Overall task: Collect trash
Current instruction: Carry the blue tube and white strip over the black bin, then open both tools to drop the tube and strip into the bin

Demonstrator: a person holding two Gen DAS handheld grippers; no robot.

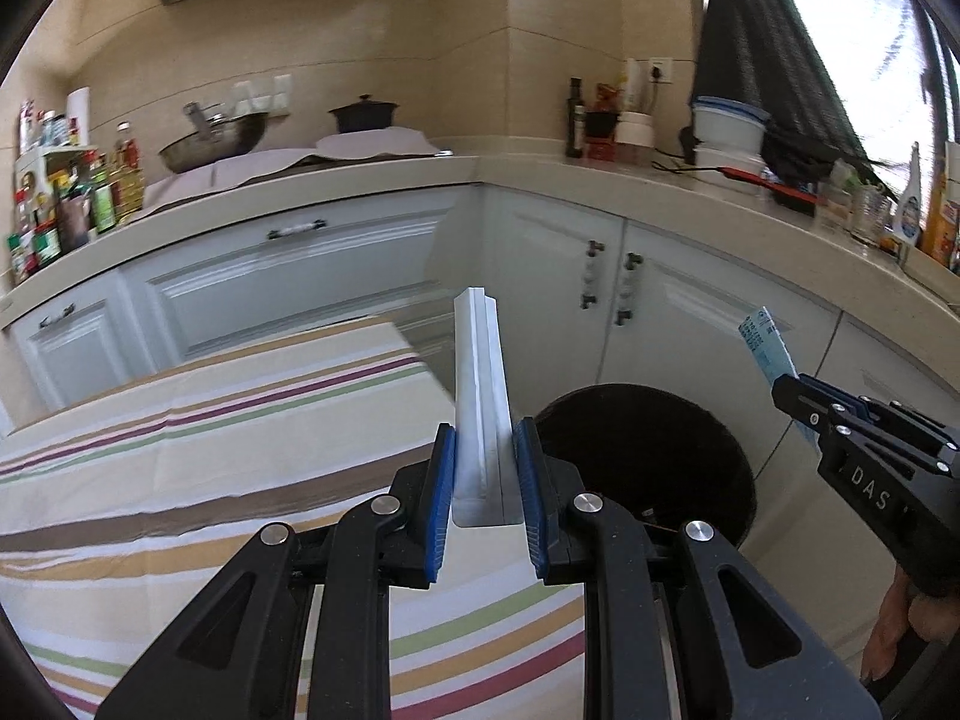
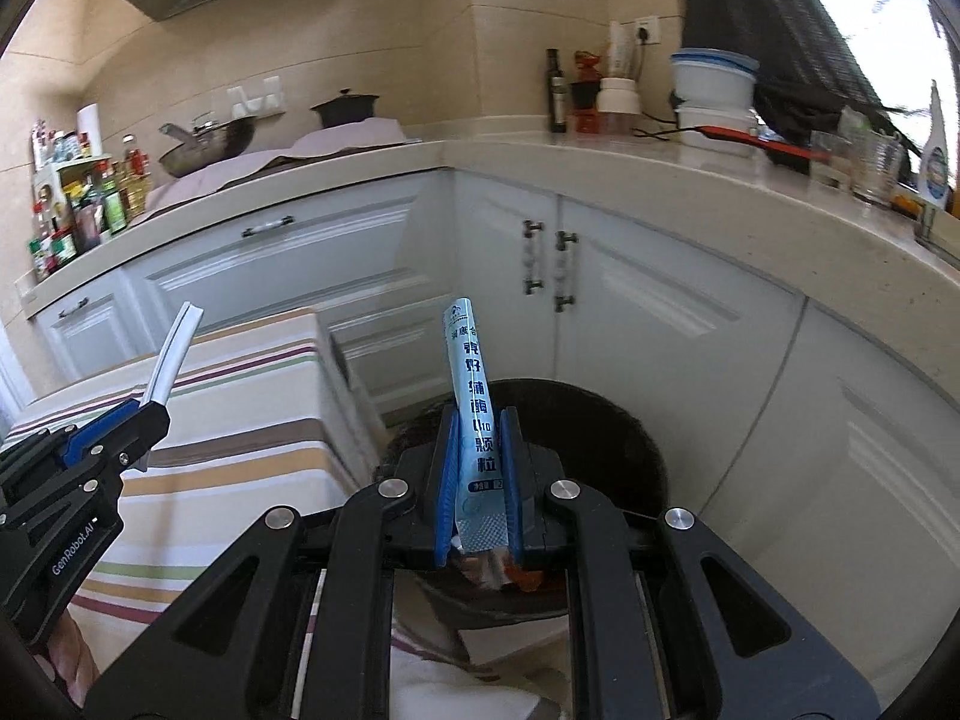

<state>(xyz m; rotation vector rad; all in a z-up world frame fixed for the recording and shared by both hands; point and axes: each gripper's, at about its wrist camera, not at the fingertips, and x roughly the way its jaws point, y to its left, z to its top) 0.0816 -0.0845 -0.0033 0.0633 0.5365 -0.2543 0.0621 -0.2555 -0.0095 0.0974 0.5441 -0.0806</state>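
Striped tablecloth (image 1: 180, 450) beside dark round trash bin (image 1: 660, 450) below the cabinets. Left gripper (image 1: 485, 480) clamped on silver sachet (image 1: 480, 396); right gripper (image 2: 478, 474) clamped on blue sachet (image 2: 471, 396), above the bin.

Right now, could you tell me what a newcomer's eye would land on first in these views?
Two held packets: the left gripper clamps a silvery white sachet standing upright, and the right gripper pinches a light blue printed sachet. Below them gapes a dark round trash bin on the floor, beside the striped tablecloth and white corner cabinets.
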